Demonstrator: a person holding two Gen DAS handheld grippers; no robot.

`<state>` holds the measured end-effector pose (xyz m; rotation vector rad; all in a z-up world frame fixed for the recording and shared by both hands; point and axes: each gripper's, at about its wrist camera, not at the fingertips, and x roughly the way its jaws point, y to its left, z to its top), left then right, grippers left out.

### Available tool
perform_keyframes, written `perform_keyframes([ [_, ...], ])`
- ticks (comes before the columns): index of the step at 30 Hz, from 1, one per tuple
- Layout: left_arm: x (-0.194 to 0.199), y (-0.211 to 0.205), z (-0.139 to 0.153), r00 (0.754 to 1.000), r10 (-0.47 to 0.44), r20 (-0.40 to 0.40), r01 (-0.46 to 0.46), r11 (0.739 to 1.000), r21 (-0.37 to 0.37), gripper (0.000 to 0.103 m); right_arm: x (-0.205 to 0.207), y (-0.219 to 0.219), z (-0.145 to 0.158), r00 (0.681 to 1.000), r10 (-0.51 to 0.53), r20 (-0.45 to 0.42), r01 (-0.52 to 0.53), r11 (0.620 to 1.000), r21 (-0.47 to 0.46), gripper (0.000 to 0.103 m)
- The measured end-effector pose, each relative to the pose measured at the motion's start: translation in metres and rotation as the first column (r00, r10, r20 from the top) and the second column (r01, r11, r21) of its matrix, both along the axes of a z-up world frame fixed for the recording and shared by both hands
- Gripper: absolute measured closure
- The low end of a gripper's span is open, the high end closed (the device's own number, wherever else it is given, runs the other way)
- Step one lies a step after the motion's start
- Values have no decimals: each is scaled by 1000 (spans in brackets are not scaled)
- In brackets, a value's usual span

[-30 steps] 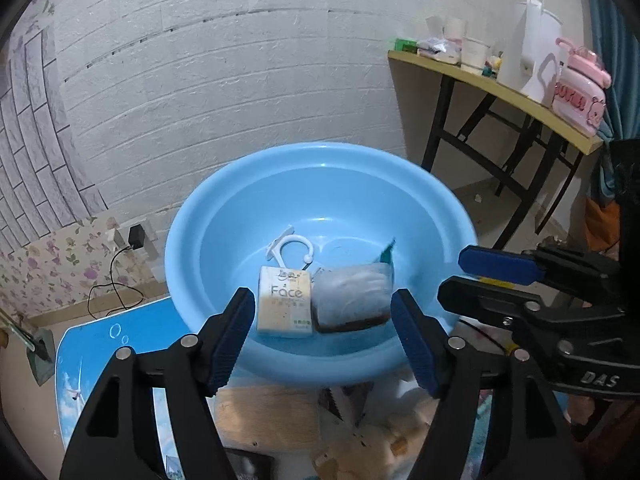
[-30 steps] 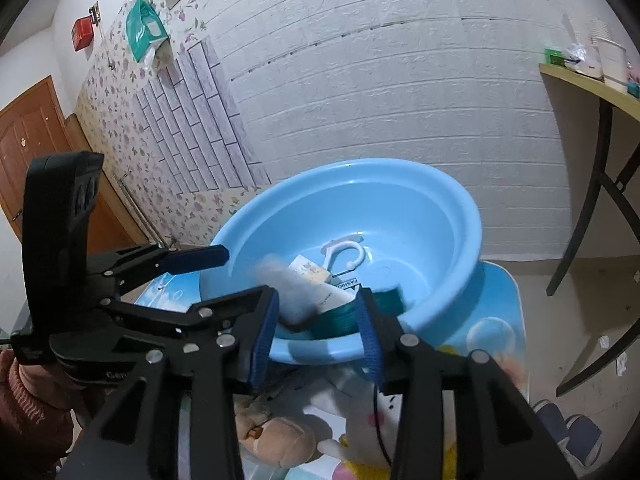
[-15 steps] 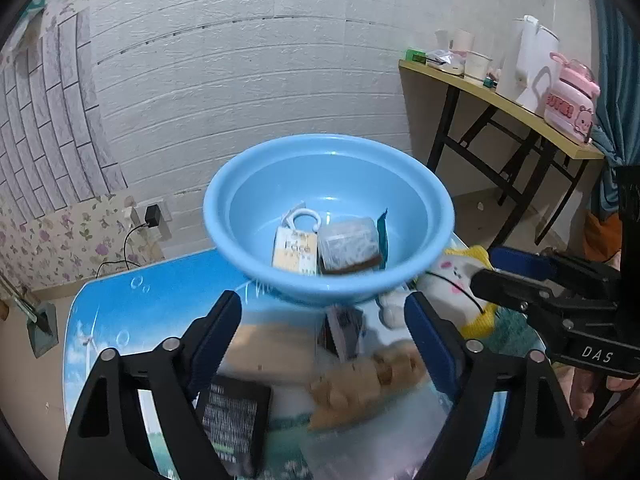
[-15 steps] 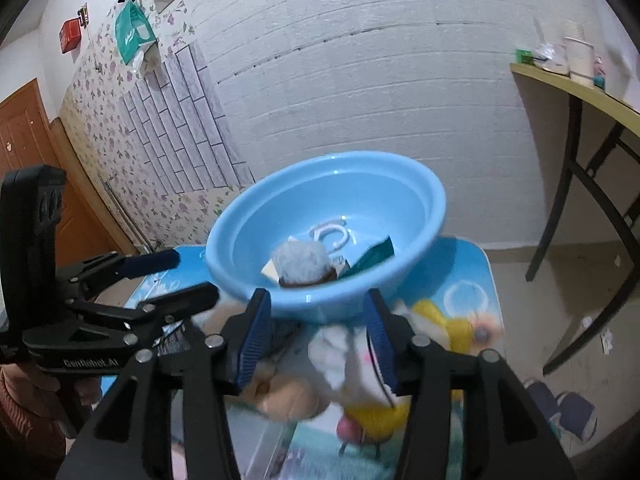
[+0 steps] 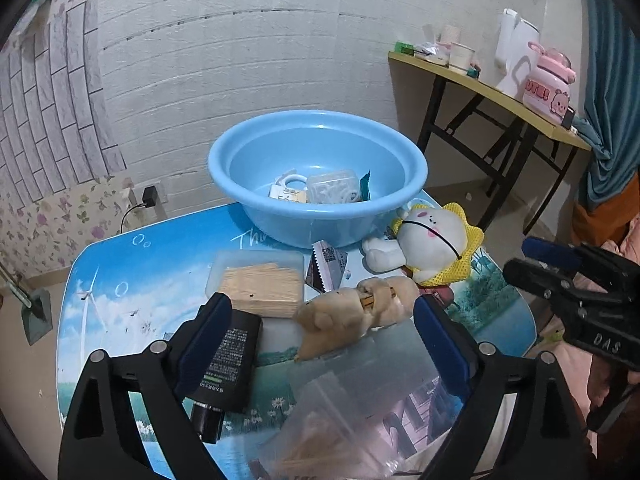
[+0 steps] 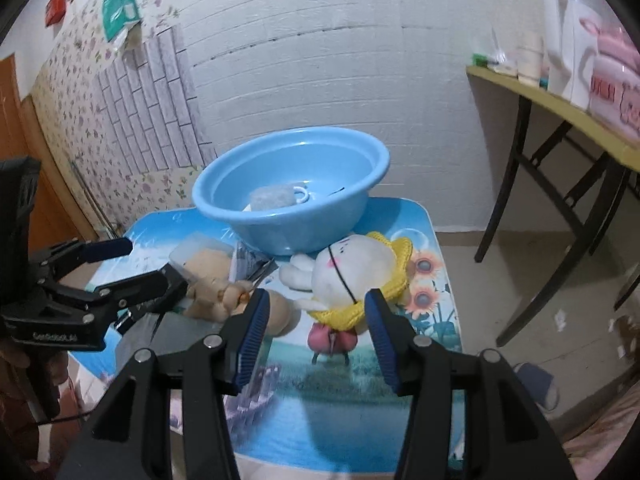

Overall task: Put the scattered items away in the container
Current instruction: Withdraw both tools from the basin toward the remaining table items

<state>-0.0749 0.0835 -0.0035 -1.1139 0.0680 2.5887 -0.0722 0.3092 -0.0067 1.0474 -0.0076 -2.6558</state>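
The blue basin [image 5: 256, 160] stands at the back of the small table and holds a white box [image 5: 286, 194], a clear pack [image 5: 334, 188], a white hook and a green sachet. My left gripper [image 5: 320, 332] hovers over the table's front, its jaws opening, with nothing gripped. Below it lies a brown plush toy [image 5: 352, 312]. My right gripper [image 6: 316, 320] is open just short of a white plush with a yellow frill [image 6: 352, 268], without touching it. A toothpick box [image 5: 260, 284], a black box [image 5: 228, 364], a small sachet [image 5: 328, 264] and a clear zip bag [image 5: 360, 408] lie scattered.
A yellow side table [image 5: 500, 100] on the right carries a white kettle, a pink bottle and cups. The white brick wall runs close behind the basin [image 6: 280, 232]. The picture-printed tabletop [image 6: 344, 400] ends near my right fingers. Slippers lie on the floor to the right.
Both grippers have drawn back from over the basin to the table's front. The left jaws have widened. The clear pack and green sachet stay in the basin.
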Motion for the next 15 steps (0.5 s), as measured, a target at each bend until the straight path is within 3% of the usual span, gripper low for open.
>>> perform_keyframes([
  [3, 2, -3, 4, 1000, 11, -11, -11, 1000, 1, 11, 13, -4, 9, 1000, -14, -23, 14, 1000, 6, 54],
  [6, 5, -9, 6, 1000, 12, -14, -12, 1000, 9, 10, 28, -3, 25, 995, 21, -102, -29, 996, -79, 54],
  [9, 6, -13, 6, 1000, 18, -13, -17, 1000, 8, 10, 30, -8, 32, 990, 29, -135, -42, 995, -94, 41],
  [15, 1, -18, 2, 999, 40, 6, -40, 999, 17, 7, 24, -17, 23, 995, 57, -82, -61, 997, -48, 38],
])
